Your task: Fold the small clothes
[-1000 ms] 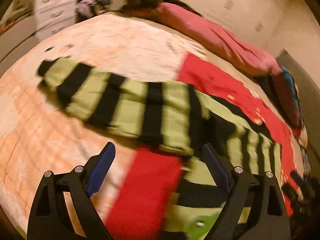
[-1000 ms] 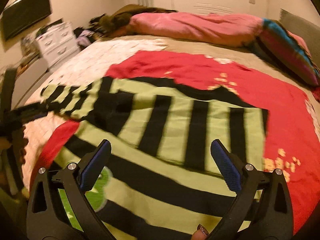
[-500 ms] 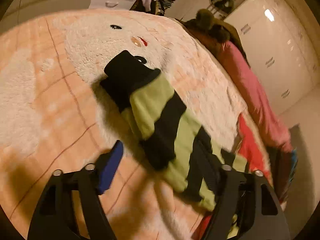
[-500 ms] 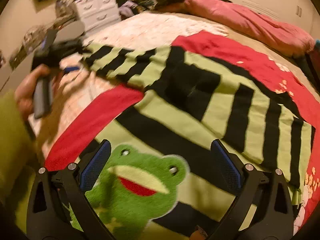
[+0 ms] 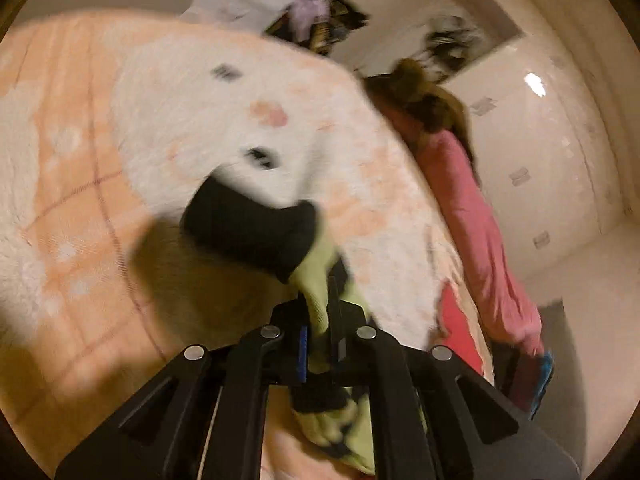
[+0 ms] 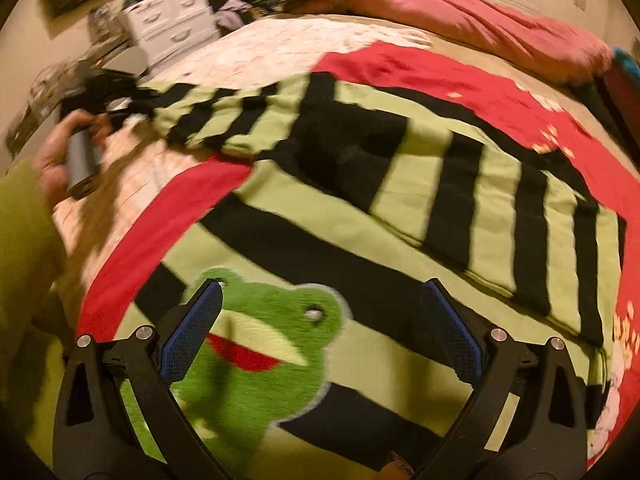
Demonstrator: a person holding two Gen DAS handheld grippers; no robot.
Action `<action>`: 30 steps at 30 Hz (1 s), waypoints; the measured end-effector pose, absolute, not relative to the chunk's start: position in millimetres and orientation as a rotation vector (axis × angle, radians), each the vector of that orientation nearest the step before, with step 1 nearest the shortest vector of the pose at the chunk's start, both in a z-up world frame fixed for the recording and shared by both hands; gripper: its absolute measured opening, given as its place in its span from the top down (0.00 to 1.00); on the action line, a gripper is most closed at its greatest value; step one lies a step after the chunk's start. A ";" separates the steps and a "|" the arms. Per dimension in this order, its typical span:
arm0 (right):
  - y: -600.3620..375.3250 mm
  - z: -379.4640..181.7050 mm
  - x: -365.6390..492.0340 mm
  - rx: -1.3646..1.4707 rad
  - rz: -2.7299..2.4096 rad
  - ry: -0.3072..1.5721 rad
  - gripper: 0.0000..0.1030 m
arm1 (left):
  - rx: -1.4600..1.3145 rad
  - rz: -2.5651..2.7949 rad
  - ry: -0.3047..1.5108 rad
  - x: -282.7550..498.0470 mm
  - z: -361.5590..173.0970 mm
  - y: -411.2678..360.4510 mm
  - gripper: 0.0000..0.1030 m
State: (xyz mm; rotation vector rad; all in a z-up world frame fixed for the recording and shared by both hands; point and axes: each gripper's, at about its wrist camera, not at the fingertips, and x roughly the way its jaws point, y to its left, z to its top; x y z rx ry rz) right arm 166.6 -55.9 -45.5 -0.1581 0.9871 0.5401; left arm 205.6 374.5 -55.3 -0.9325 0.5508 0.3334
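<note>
**Left tongs pinch the sleeve end while the right pair hangs spread over the frog**

At the far left of the right wrist view, a green-sleeved arm and hand (image 6: pixel 60 164) carry the left tongs (image 5: pixel 322 344). Their jaws have just been closing and now stand pressed together on the striped sleeve (image 6: pixel 224 116) near its black cuff (image 5: pixel 256 228), the lime and black cloth bunched between the pads. The sleeve runs rightward from that grip to the body of the sweater (image 6: pixel 460 200), which lies spread on a red blanket (image 6: pixel 500 92) across the bed (image 5: pixel 120 160). Nearer the camera sits the fuzzy frog patch (image 6: pixel 260 344) on the chest, and over it the right tongs (image 6: pixel 320 340) hang with jaws spread wide, nothing between them.

The knit looks soft, limp and light; it will likely sag and drag after whichever point is lifted, and the fleecy bed cover may cling to it. A cuff pinch suits laying the sleeve across the chest, while a hem or shoulder edge would probably give the right pair a firmer hold than the thick patch.

Both views are smeared by motion. The sweater's hem is cut off at the lower edge, the second sleeve cannot be told apart from the folded body, and whether the cuff still touches the bed cannot be made out
</note>
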 end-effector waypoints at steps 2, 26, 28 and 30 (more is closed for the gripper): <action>-74.6 -46.5 173.2 -0.117 0.501 0.996 0.09 | -0.815 0.273 0.531 207.5 -22.4 339.3 0.94; -349.4 -50.8 197.6 0.372 -0.057 0.944 0.09 | -0.209 -0.381 0.966 243.6 -50.1 -63.6 0.44; -345.4 -51.0 199.2 0.375 -0.036 0.943 0.09 | -0.209 -0.397 0.999 235.7 -60.1 -65.4 0.40; -335.6 -46.7 198.2 0.357 0.006 0.928 0.09 | -0.243 -0.404 0.977 220.9 -55.4 -52.6 0.40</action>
